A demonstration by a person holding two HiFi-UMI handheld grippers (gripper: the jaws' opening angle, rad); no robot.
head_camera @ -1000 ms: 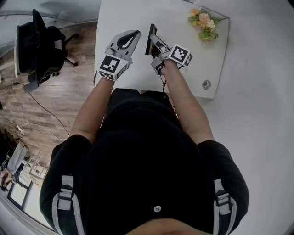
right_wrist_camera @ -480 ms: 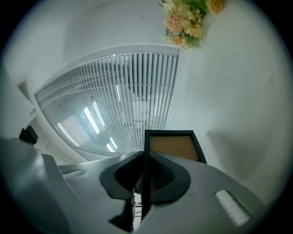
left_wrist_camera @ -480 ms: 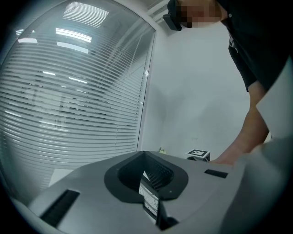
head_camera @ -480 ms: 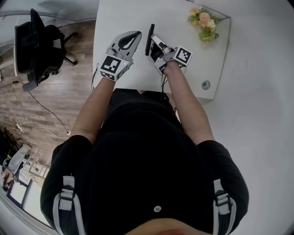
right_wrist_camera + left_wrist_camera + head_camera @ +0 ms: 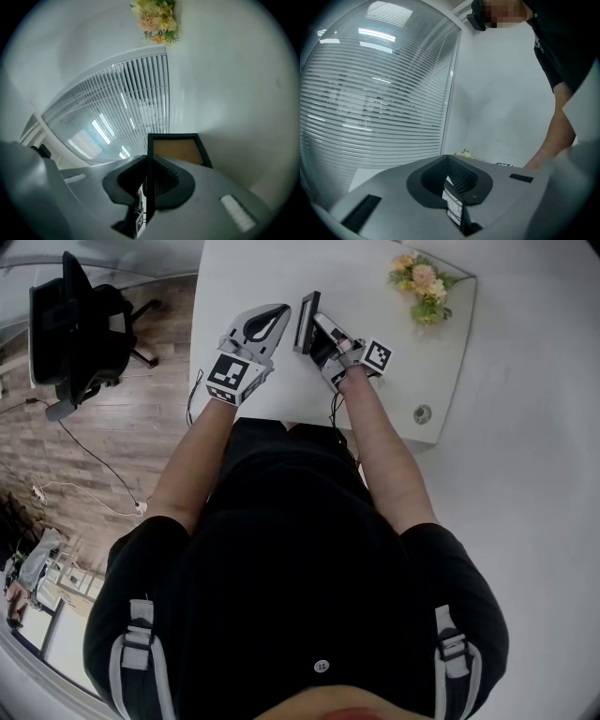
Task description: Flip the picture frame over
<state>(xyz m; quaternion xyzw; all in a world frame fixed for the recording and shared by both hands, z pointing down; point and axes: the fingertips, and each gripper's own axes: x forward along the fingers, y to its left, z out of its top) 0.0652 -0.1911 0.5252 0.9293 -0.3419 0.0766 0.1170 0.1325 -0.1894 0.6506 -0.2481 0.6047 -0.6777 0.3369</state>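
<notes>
The right gripper [image 5: 322,332] clamps the picture frame [image 5: 306,322] by its edge, nearly upright, at upper centre. The left gripper [image 5: 262,322], jaws together and empty, sits to its left.

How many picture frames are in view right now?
1. The picture frame is held nearly on edge in the right gripper, near the middle of the white table and beside the left gripper. The person's body hides the table's near edge.

Both bare forearms reach forward, side by side. The left gripper [image 5: 275,313] hovers with its jaws closed together, empty. The right gripper [image 5: 322,329] points level, its pads clamped on the picture frame's [image 5: 305,313] thin edge.
</notes>
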